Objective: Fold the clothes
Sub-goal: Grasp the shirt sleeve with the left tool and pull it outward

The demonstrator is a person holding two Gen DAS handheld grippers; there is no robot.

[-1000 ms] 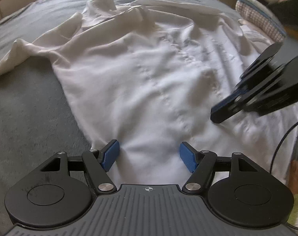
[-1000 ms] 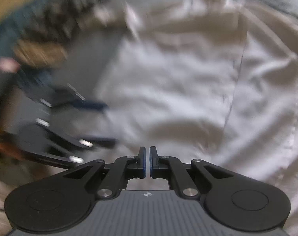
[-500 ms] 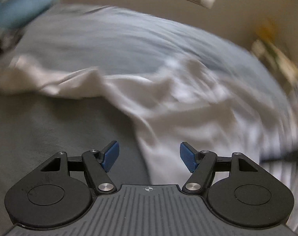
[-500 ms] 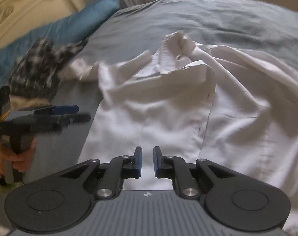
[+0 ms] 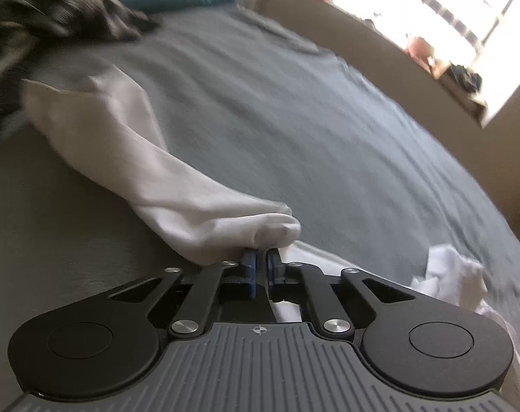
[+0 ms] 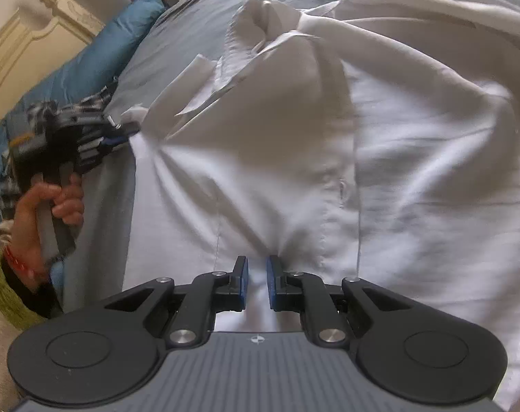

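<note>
**Figure: White shirt on the bed with both hand-held grippers at the cloth — points of risk**

The white shirt [image 6: 380, 158] lies spread, front up and wrinkled, on the grey bed [image 5: 294, 110]; its collar [image 6: 260, 20] is crumpled at the far end. The left hand-held gripper [image 5: 261, 267] is clenched on a fold of cloth near the shoulder, where the sleeve [image 5: 129, 158] runs out across the bed toward a dark checked garment [image 5: 47, 10]. In the right wrist view the same tool [image 6: 98, 137] is seen at the shirt's left edge, held by a hand [image 6: 50, 206]. The right hand-held gripper [image 6: 257, 278] stands over the lower front with its jaws narrowly parted; cloth puckers toward them, but whether any is pinched cannot be told.

Likely faults, judged from this layout:
- The left grip takes a bunched wad, not a clean edge, so a fold drawn from it may lie skewed or trap creases.
- Thin fabric could slip from the pads under a pull.
- If the right side does not anchor the body, the whole shirt may drag across the bed.
- The trailing sleeve may snag the checked garment.
</note>
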